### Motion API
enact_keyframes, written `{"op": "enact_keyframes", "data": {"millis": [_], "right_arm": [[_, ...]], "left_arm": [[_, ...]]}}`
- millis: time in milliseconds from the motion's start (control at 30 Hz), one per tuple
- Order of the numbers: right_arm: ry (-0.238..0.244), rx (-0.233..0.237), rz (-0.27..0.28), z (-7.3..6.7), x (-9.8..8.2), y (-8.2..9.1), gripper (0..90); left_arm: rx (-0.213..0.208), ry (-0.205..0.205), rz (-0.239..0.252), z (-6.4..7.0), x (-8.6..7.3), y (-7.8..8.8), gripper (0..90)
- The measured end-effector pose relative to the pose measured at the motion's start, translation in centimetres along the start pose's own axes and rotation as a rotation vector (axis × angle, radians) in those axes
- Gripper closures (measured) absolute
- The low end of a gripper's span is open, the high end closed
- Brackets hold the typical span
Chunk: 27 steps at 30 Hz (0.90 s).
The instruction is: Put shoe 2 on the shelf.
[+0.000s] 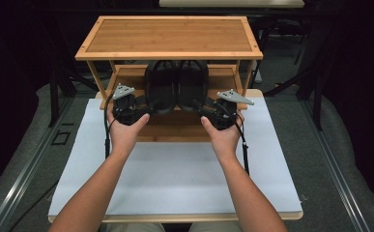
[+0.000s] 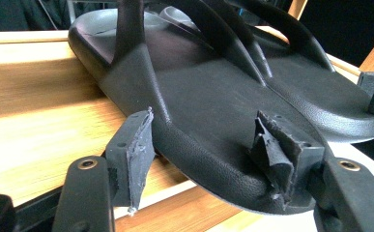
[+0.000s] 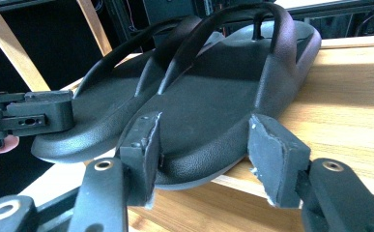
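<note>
Straddling the heels of a pair of black flip-flops, both grippers are seen at the front edge of the lower shelf (image 1: 126,77) of a bamboo rack (image 1: 169,36), which stands on a white mat (image 1: 175,169) over the table.

The left gripper (image 1: 148,107) is held wide at the heel of the left flip-flop (image 1: 160,87). In the left gripper view its two pads flank that heel (image 2: 213,159): the right pad (image 2: 276,150) lies against the sole's rim, while the left pad (image 2: 138,145) stands just beside the edge, and whether it touches cannot be told. No firm grip is judged to be made there.

The right gripper (image 1: 205,108) is likewise spread at the heel of the right flip-flop (image 1: 192,84). In the right gripper view the left pad (image 3: 148,145) sits at the sole's (image 3: 208,111) edge and the right pad (image 3: 276,159) stands just off it, so nothing is clamped.

The two sandals lie side by side and touching, toes toward the back of the shelf, heels overhanging its front lip slightly.

The step in hand is judged to be either the grasp or the release of the pair at the shelf; which of the two cannot be settled. If a lift is meant, both sets of jaws need to be closed squarely on the heels and the sandals drawn toward the person together, kept low under the top shelf.
</note>
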State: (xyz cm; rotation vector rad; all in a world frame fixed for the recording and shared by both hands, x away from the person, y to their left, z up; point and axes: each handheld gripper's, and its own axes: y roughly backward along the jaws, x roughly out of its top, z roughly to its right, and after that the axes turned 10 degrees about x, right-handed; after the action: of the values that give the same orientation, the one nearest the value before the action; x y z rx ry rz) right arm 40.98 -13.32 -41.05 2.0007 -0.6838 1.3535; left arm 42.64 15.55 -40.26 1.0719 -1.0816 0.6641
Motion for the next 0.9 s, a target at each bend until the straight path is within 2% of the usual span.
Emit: {"op": "enact_keyframes", "data": {"millis": [233,300,333,433,500,733,767,900], "right_arm": [[0.003,-0.012,-0.002,0.0,0.1,0.0,44.3],[0.008,-0.012,0.018,0.0,0.1,-0.2,44.4],[0.018,-0.016,-0.006,-0.1,0.3,0.0,44.4],[0.03,-0.014,-0.017,-0.2,0.4,0.1,44.4],[0.045,-0.012,-0.014,-0.5,0.5,0.3,44.4],[0.057,0.0,-0.015,-0.8,0.7,0.9,44.4],[0.068,-0.01,-0.007,-1.1,0.7,1.2,44.4],[0.091,-0.002,-0.007,-1.4,0.9,1.9,44.4]], "left_arm": [[0.001,0.011,-0.004,-0.1,0.1,0.1,39.9],[0.003,0.01,0.0,-0.1,0.1,0.1,40.6],[0.006,0.007,-0.001,-0.1,0.2,0.2,40.6],[0.009,0.009,0.001,-0.2,0.2,0.4,40.6],[0.009,0.014,0.011,-0.3,0.4,0.7,40.6],[-0.002,0.014,0.022,-0.3,0.6,1.5,40.5],[-0.007,0.008,0.027,-0.4,0.7,1.9,40.5],[-0.019,0.003,0.038,-0.4,0.8,2.6,40.4]]}}
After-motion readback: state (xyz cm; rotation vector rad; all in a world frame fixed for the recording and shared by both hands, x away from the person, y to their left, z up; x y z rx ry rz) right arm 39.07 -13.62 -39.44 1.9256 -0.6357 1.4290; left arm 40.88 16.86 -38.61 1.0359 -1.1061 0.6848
